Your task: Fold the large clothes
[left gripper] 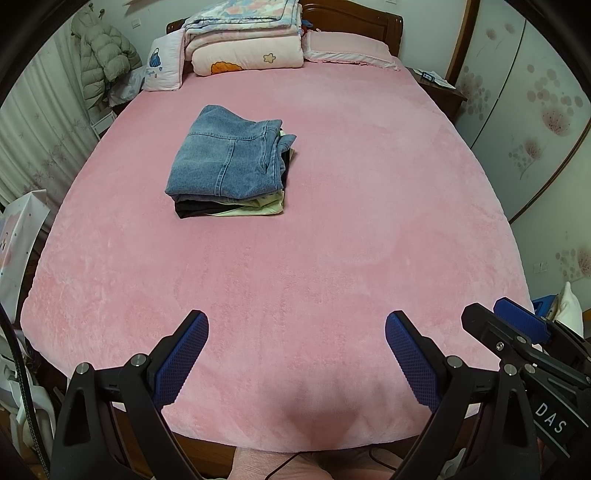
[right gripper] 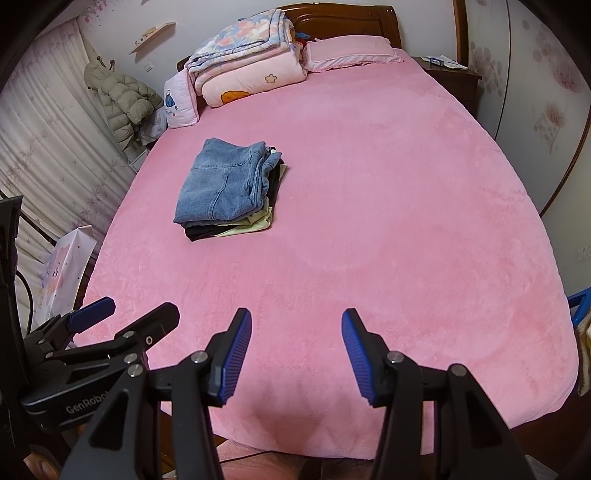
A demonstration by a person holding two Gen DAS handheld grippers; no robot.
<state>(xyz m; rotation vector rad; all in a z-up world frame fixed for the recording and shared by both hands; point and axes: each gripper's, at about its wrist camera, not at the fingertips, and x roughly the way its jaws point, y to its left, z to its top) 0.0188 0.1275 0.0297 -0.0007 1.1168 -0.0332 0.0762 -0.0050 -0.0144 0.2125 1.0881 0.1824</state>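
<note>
Left wrist view: left tongs [left gripper: 297, 354] spread wide, nothing between the blue pads, held over the near edge of the bed [left gripper: 332, 258]. Right tongs [right gripper: 297, 356] likewise parted and empty in the right wrist view, over the same near edge. Each tool shows at the margin of the other's picture, cut off by the frame; the 2 sit just beside each other.

Stack of folded clothes [left gripper: 231, 164] lies on the pink bed cover, left of centre toward the far half, well apart from both tongs. Folded jeans [right gripper: 223, 182] on top. Beneath them a black garment [left gripper: 195, 210] and a pale green garment [left gripper: 258, 208], only their edges showing; how many pieces lie in the stack cannot be told.

Far end: folded quilts [left gripper: 243, 37] and a pink pillow [left gripper: 347, 50] against a wooden headboard [left gripper: 354, 14], which they mostly hide. Puffer jacket [right gripper: 125, 98] hangs at the far left beside curtains. Nightstand [right gripper: 452, 75] at far right, partly cut off by the bed; items on it too small to make out. Wardrobe doors [left gripper: 528, 122] on the right, warped by the lens.
</note>
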